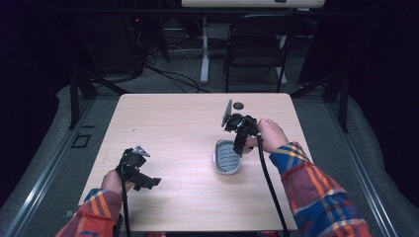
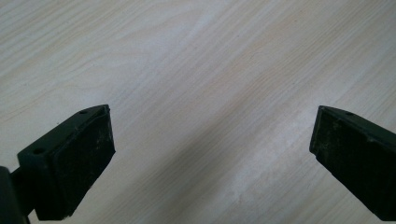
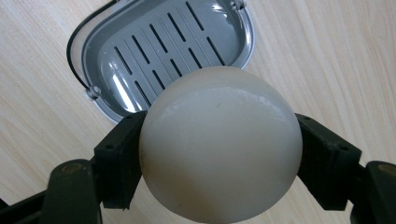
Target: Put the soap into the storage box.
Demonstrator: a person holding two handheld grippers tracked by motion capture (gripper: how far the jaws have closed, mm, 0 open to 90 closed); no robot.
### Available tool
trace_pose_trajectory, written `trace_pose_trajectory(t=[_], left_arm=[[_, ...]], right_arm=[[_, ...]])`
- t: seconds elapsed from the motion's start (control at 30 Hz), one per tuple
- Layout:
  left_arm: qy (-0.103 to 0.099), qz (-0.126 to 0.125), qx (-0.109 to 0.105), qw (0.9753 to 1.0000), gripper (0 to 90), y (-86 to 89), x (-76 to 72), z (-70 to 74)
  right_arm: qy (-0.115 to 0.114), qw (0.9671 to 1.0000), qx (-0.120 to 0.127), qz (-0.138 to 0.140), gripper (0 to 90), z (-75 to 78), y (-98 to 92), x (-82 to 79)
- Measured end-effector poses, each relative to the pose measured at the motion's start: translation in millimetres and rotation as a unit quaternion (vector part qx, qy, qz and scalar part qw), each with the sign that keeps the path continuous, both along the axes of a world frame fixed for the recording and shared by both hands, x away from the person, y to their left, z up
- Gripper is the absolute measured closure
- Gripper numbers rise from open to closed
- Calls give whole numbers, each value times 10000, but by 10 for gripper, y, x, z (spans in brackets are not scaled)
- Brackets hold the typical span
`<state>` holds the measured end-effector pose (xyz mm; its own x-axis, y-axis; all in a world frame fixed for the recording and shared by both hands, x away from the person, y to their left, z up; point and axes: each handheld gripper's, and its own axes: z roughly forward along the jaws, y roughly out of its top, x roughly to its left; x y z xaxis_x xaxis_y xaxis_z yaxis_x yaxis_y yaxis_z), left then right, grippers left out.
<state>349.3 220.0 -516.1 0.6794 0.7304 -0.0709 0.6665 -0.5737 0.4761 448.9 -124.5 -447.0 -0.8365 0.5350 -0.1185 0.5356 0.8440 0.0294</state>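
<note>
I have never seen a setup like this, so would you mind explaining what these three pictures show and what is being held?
A person sits at a wooden table and holds a hand tool with two black jaws in each hand. The high view is taken from above and looks down on the table; the other two come from small cameras that ride on the tools and look along their jaws.

The left gripper rests near the table's near edge; its own view shows its jaws standing wide apart over bare wood, with nothing between them.

The right gripper is shut on a smooth cream ball, one jaw on each side. Just beyond the ball lies a grey soap dish with drain slots, and nothing in it. In the high view the same dish lies on the table below that gripper.
</note>
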Motion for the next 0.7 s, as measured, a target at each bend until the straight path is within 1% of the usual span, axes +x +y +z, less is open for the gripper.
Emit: trace_pose_trajectory(t=[0.33,0.4,0.53,0.7], left_arm=[[1,2,-1,10000,0,1,-2,1],[4,1,2,10000,0,1,-3,1],[-4,-1,-10,10000,0,2,-7,4],[0,-10,-19,10000,0,-1,-4,1]], right_arm=[[37,9999,-20,109,246,-26,117,6],[17,9999,21,104,246,-37,137,4],[28,9999,26,134,245,-45,171,6],[74,9998,33,179,245,-79,228,12]])
